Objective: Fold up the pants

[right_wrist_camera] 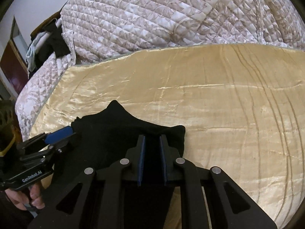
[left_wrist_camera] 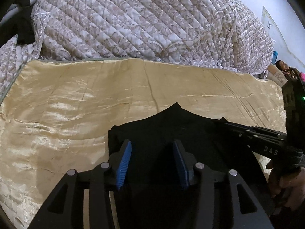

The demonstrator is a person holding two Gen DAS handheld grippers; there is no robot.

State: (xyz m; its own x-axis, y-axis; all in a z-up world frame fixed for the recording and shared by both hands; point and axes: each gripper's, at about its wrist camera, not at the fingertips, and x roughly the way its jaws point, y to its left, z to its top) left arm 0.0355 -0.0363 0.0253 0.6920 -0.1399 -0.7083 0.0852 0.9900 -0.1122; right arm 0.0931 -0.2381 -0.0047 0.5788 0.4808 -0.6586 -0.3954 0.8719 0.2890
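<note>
The black pants [left_wrist_camera: 162, 131] lie bunched at the near edge of the bed, on the gold satin cover [left_wrist_camera: 76, 99], with a peak of cloth pointing toward the quilt [left_wrist_camera: 133, 19]. The right tool [right_wrist_camera: 152, 148] is clamped narrowly on a fold of the pants. The left tool [left_wrist_camera: 152, 152] stands half open over the cloth, pinching nothing. Judging by the slick cover, pulling with one side alone could drag the whole bundle, skewing the fold.
</note>
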